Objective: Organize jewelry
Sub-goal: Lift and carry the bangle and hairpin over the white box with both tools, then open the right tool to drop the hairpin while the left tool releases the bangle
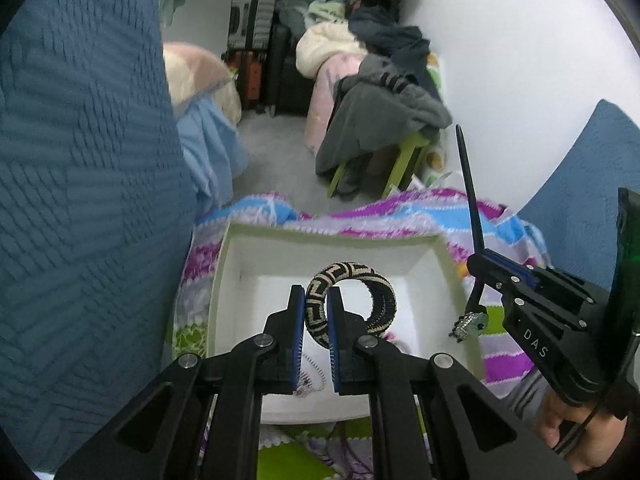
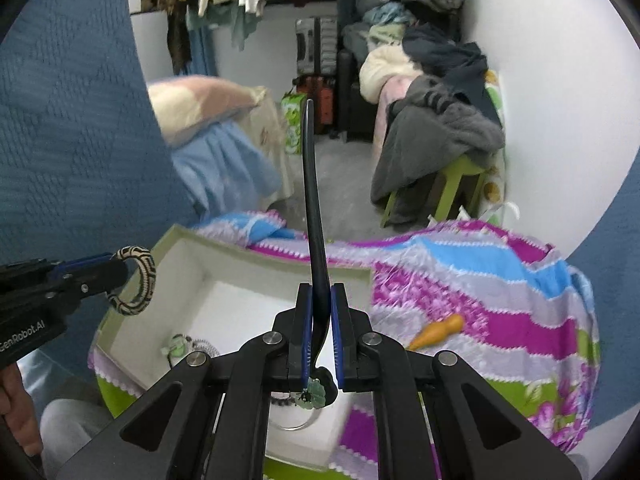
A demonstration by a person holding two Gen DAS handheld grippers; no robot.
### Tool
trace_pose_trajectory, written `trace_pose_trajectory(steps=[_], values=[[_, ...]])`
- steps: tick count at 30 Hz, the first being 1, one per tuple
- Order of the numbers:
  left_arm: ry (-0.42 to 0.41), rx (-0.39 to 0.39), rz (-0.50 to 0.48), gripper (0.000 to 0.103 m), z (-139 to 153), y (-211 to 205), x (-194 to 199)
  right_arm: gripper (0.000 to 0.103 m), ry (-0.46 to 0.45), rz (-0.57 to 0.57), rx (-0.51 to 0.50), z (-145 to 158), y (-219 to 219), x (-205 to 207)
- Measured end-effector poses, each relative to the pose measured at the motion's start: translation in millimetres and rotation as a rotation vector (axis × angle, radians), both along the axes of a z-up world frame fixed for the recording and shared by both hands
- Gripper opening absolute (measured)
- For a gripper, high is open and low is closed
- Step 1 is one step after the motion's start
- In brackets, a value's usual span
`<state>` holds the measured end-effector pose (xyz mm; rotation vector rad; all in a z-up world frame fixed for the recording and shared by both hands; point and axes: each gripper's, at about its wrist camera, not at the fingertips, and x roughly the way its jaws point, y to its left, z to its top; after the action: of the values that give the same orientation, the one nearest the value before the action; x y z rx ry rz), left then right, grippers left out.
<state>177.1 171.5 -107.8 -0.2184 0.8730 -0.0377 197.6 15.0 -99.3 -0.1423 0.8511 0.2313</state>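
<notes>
Right up close in the left wrist view, the left hand-held gripper [image 1: 316,320] is clamped on a woven black-and-tan bangle [image 1: 352,300], its blue pads pinching the near arc while the open ring stands upright at centre frame. Directly beneath and beyond it sits the white box [image 1: 224,264], open-topped, with a thin chain [image 1: 310,376] already lying on its floor at the lower middle of the frame. So the drop point lies straight down and slightly ahead of this gripper: the bangle hangs over the box interior, not over the rim.

Over to the right wrist view: the right hand-held gripper [image 2: 321,328] is closed on a long black hair stick [image 2: 314,216], gripped near its decorated lower end, where a small green ornament [image 2: 314,394] dangles below the pads. The stick's long axis runs nearly vertical up the centre of the frame, tip toward the top. The box lies below and to the left of it here, a small pale trinket [image 2: 178,346] visible inside.

The left looks better placed over the box; the right, I'd say, needs to tilt that long stick flat to fit.

Further out, the striped blanket [image 2: 460,300] carries an orange carrot-shaped piece [image 2: 438,330], and beyond lies a clothes-heaped green stool [image 2: 460,176].
</notes>
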Motion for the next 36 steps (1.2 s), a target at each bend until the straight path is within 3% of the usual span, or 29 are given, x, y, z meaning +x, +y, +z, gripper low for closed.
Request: trace_pose_trajectory(steps=[9,14,17,19,21,23,28,36], values=[[0.067,-0.024,0.003,0.011,-36.8,5.2,3.8,0.007,0.095,0.003,-0.003,-43.8,2.2,6.1],[0.054,-0.036,-0.007,0.012,-30.2,1.3,0.1,0.008,0.137,0.016,0.017,-48.4,-0.1,7.2],[0.056,-0.021,-0.02,0.013,-22.7,-5.4,-2.2,0.015,0.133,0.024,0.043,-39.9,-3.3,5.8],[0.053,-0.02,-0.008,0.029,-17.6,-7.4,-3.7,0.025,0.118,0.034,0.066,-32.1,-5.5,4.5],[0.024,-0.023,0.008,0.068,-8.7,-10.3,-8.0,0.026,0.098,0.043,0.078,-21.9,-8.0,2.5],[-0.016,-0.005,0.04,0.08,2.2,-14.1,-14.4,0.029,0.077,0.05,0.09,-9.9,-12.3,1.0],[-0.037,-0.013,0.063,0.08,14.4,-21.7,-22.5,0.046,0.0,0.052,0.113,19.9,-31.9,-4.2],[-0.052,0.006,0.077,0.08,25.2,-45.5,-36.8,0.047,-0.081,-0.015,0.116,36.1,-82.3,5.4]])
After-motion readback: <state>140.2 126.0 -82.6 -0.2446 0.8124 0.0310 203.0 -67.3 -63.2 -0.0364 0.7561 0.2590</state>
